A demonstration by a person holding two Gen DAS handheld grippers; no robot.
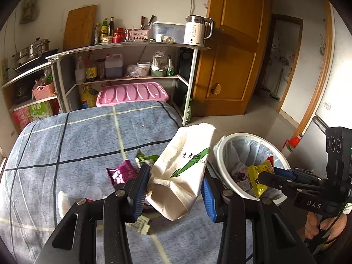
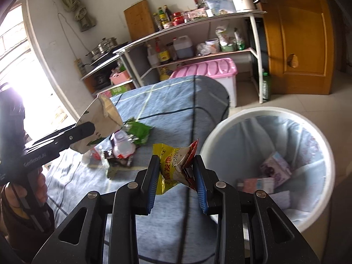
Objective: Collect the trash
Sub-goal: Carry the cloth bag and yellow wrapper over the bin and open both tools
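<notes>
1. Yellow wrapper (image 2: 173, 167): a crumpled yellow-and-red snack packet, clamped between the blue pads of the right gripper (image 2: 177, 183). The jaws are narrowed onto it and press it on both sides. In the left wrist view the wrapper (image 1: 257, 176) is held over the open mouth of the bin.
2. Paper bag (image 1: 180, 171): a creased off-white bag with a green arrow and printed characters, gripped between the pads of the left gripper (image 1: 173, 189). The jaws are partly closed on its lower, crumpled section; the upper end stands free, tilted toward the bin. In the right wrist view the bag (image 2: 103, 118) is raised above the bedspread.
3. Trash bin (image 2: 220, 136): a white round container lined with a pale blue bag, standing on the floor just beside the bed edge. It contains a pale pink-and-purple carton (image 2: 275, 168) and other packets.
4. Remaining litter on the blue checked bedspread (image 1: 66, 145):
   - a magenta foil packet (image 1: 121, 173);
   - a green wrapper (image 2: 138, 132);
   - a clear plastic cup (image 2: 122, 145), lying on its side;
   - white tissue (image 1: 62, 200) near the left gripper.
5. Surroundings: a white metal shelf rack (image 1: 191, 83) with bottles and a white kettle (image 1: 195, 30), a pink-lidded storage box (image 1: 132, 93), and a wooden door (image 1: 235, 44).
</notes>
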